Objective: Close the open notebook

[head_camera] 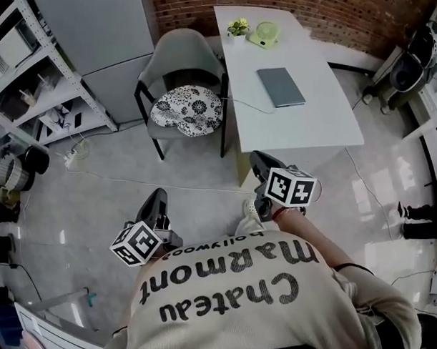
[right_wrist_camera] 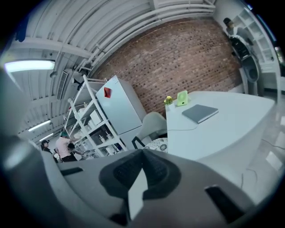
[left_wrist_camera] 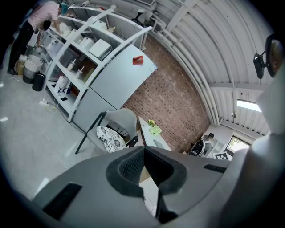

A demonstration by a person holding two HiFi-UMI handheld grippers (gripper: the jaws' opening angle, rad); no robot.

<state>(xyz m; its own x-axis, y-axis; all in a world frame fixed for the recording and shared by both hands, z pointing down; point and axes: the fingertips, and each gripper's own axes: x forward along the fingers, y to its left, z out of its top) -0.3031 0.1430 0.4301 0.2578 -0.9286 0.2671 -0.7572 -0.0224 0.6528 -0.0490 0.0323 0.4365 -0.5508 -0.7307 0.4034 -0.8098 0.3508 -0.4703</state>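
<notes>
Left hand-held gripper (head_camera: 157, 197) and right hand-held gripper (head_camera: 257, 159) are both closed and empty, near side, well short of the desk (head_camera: 306, 130); notebook (head_camera: 281, 86) lies mid-desk, looks already shut, so closed jaws would likely just shove it.

"Chateau Marmont" and "Hollywood" in dark letters on the person's beige shirt (head_camera: 271, 308)

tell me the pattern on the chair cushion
The cushion is white with a black floral print, clearest in the head view.
</notes>
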